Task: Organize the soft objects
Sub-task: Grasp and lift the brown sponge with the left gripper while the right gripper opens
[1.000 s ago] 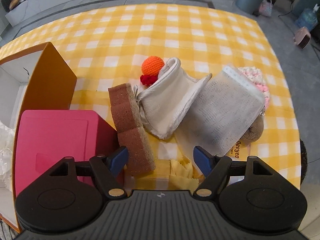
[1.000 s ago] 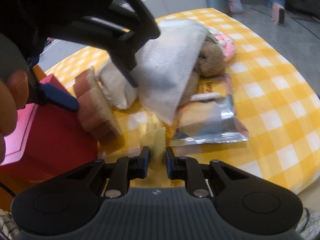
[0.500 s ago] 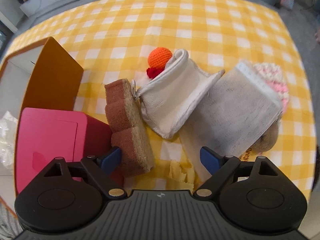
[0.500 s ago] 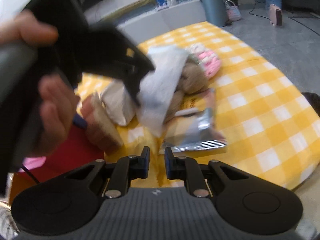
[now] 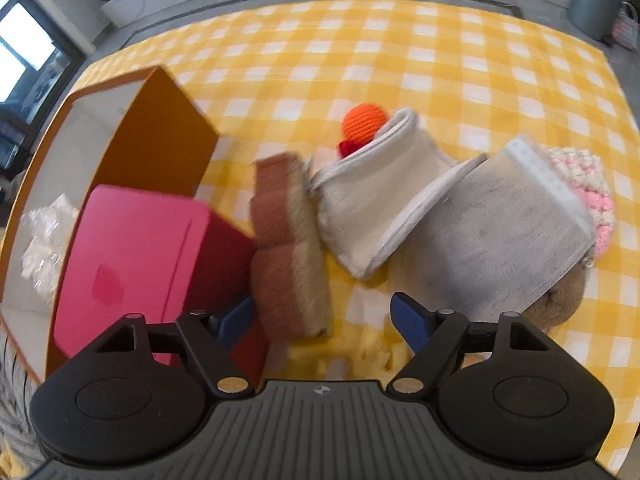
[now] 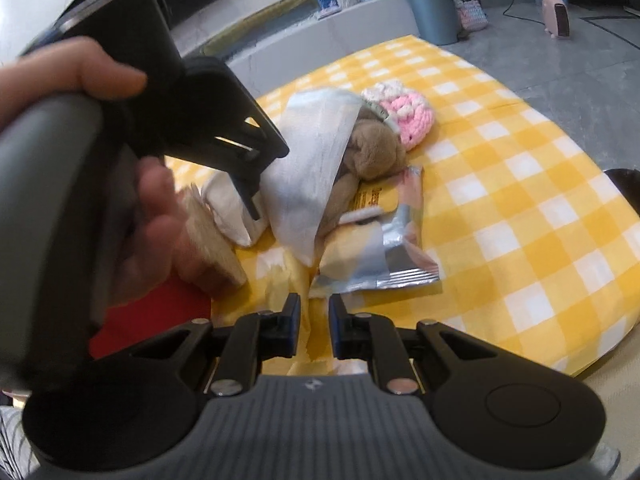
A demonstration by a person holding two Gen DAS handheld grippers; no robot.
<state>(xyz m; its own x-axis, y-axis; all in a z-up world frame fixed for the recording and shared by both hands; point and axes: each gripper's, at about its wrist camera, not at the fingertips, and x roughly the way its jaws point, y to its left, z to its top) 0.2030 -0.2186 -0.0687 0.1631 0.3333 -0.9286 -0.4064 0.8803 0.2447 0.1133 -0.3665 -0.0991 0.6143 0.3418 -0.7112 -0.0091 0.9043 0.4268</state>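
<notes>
**A:** What changed? Our left gripper (image 5: 324, 318) has tipped steeper over the pile than a second ago. Its fingers went to full spread and are closing now. The near end of the brown two-layer scouring sponge (image 5: 288, 252) sits between them, pads not on it yet.

**B:** So we judge the sponge is the next pick. Right side?

**A:** Our right gripper (image 6: 310, 320) has pulled back toward the near edge. Its fingers are almost together, with crinkled yellow material in the gap. We cannot tell whether they pinch it.

**B:** Where's the rest of the soft stuff?

**A:** All still heaped mid-bench. The folded white terry cloth (image 5: 372, 200) touches the sponge's right side, with the orange crochet ball (image 5: 364, 122) behind it. The grey-white mesh cloth (image 5: 500, 232) is draped over the tan plush toy (image 5: 560, 300). The pink-and-white knitted piece (image 5: 592, 208) lies at the far right. The silver-and-yellow snack packet (image 6: 380, 248) lies under the plush.

**B:** Clearances?

**A:** Tight on the left. The magenta box (image 5: 140, 264) butts against the sponge, so our left finger goes into that seam. The open orange-walled box (image 5: 160, 136) stands just beyond. The person's hand (image 6: 152, 232) on the left tool blocks much of our right view.

**B:** Free room?

**A:** The far half of the yellow-checked bench (image 5: 400, 60) is bare. The near and right edges drop off close to the packet.
</notes>
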